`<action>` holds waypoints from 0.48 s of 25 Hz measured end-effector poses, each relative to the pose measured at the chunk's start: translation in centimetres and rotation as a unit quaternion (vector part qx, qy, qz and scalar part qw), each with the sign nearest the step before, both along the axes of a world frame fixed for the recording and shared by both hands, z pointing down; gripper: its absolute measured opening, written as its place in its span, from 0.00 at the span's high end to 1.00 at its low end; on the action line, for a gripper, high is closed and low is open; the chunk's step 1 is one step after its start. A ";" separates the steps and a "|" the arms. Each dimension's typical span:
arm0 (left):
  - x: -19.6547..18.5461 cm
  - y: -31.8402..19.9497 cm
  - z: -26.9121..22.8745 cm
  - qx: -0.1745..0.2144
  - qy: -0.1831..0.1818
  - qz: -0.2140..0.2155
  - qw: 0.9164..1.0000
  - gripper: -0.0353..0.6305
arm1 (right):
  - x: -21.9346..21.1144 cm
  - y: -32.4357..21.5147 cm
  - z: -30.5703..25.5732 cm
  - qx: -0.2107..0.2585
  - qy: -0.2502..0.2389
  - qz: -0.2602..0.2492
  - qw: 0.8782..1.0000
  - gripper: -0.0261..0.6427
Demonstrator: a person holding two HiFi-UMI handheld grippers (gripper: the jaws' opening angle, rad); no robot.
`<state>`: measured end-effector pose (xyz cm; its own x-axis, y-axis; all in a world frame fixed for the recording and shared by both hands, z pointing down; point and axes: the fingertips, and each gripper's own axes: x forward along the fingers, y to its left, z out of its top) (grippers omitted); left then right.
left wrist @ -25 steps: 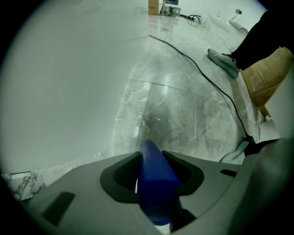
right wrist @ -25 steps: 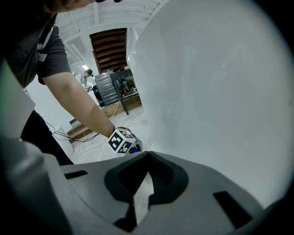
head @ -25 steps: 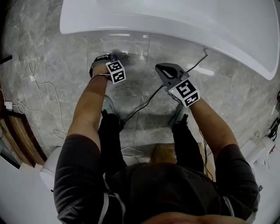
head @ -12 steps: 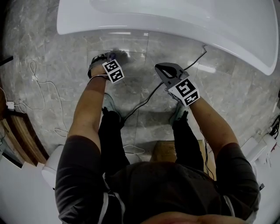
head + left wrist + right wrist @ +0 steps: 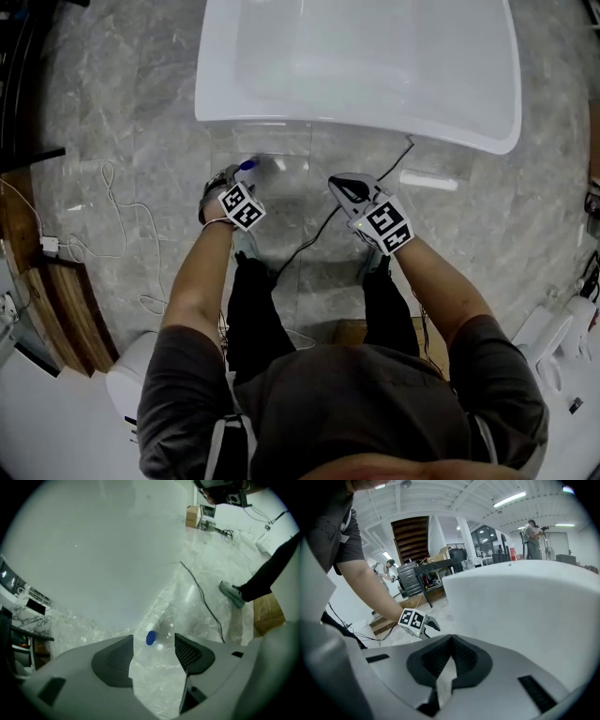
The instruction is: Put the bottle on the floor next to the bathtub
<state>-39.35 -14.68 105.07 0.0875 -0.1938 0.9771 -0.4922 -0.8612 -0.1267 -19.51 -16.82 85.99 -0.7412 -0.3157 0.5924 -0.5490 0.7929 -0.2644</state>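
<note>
A clear plastic bottle point(image 5: 277, 168) with a blue cap point(image 5: 246, 165) lies on its side on the grey marble floor, close to the white bathtub point(image 5: 356, 122). My left gripper point(image 5: 232, 179) sits just short of the cap. Its jaws are opening, with nothing between them. In the left gripper view the blue cap point(image 5: 150, 638) and the bottle point(image 5: 174, 629) lie on the floor beyond the left gripper point(image 5: 153, 644), by the bathtub wall point(image 5: 103, 559). My right gripper point(image 5: 343, 185) hovers to the right, shut and empty. Its tips meet in the right gripper view point(image 5: 451, 640).
A black cable point(image 5: 314, 225) runs across the floor between the grippers toward the tub. A white cable point(image 5: 108, 202) and wooden steps point(image 5: 52, 300) lie at the left. A cardboard box point(image 5: 349, 330) sits by the person's feet. A shoe point(image 5: 232, 594) stands right of the bottle.
The left gripper's jaws have come off the bottle, which now lies free on the floor with its blue cap showing. The head view has risen, so the whole tub end shows.
</note>
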 end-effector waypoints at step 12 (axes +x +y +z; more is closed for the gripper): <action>10.2 -0.8 -38.8 0.103 0.290 -0.110 0.945 0.66 | 6.6 -1.3 -30.0 0.072 -0.042 0.053 0.995 0.97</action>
